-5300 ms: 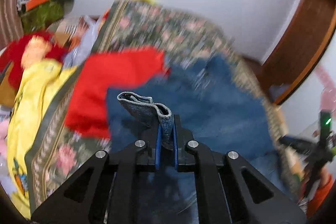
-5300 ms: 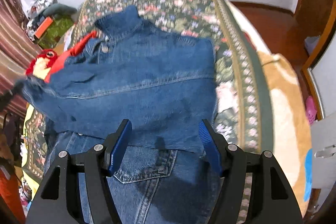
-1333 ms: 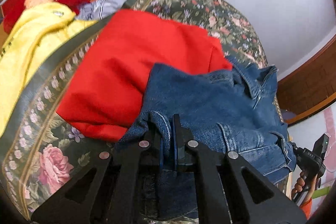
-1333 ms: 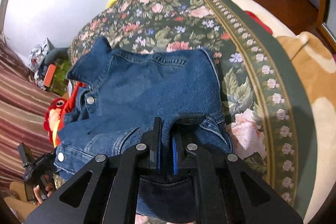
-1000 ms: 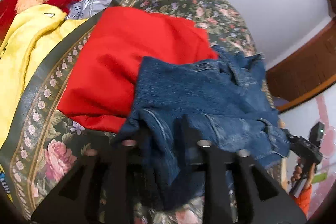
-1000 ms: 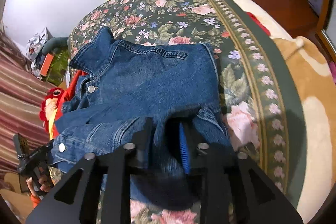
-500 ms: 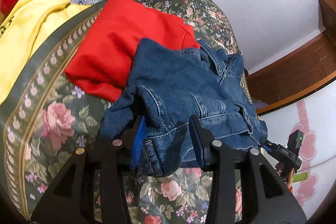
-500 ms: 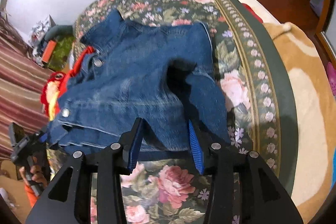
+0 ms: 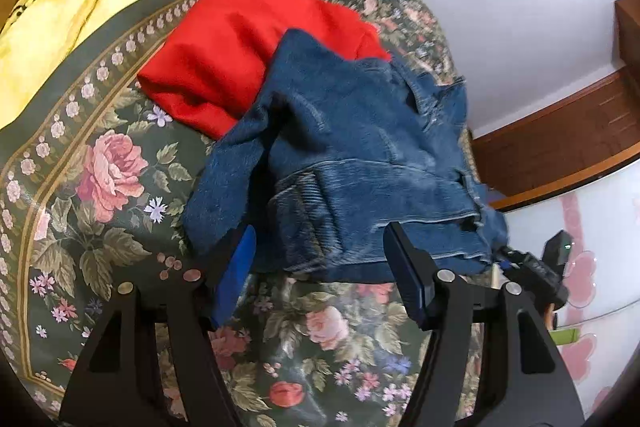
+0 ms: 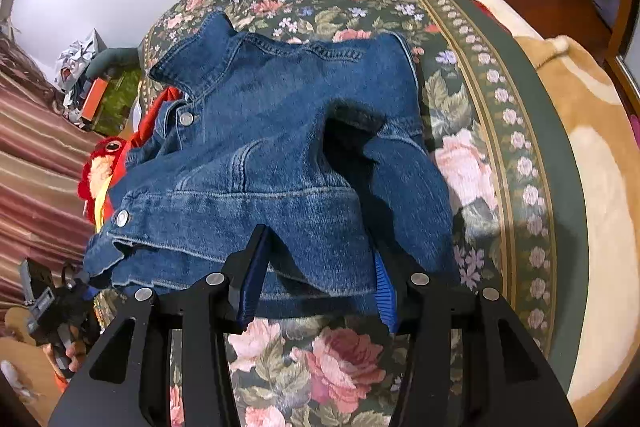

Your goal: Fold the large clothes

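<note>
A blue denim jacket (image 9: 360,155) lies folded in a loose bundle on the floral bedspread (image 9: 108,179). It also shows in the right wrist view (image 10: 272,155), collar at the far end and snap buttons at the left. My left gripper (image 9: 320,275) is open and empty, its jaws spread just short of the jacket's near hem. My right gripper (image 10: 316,279) is open and empty at the near hem too, with one sleeve drooping toward its right finger. The other gripper (image 9: 532,271) shows at the jacket's far corner.
A folded red garment (image 9: 248,43) lies under the jacket's far-left side. A yellow cloth (image 9: 60,27) and a red plush toy (image 10: 100,167) lie off the left bed edge. A tan blanket (image 10: 600,187) covers the right side. A wooden wardrobe (image 9: 560,147) stands beyond.
Both grippers were shut on the jacket's hem a second ago. They have opened wide, let the denim drop onto the bed, and pulled back a little.
</note>
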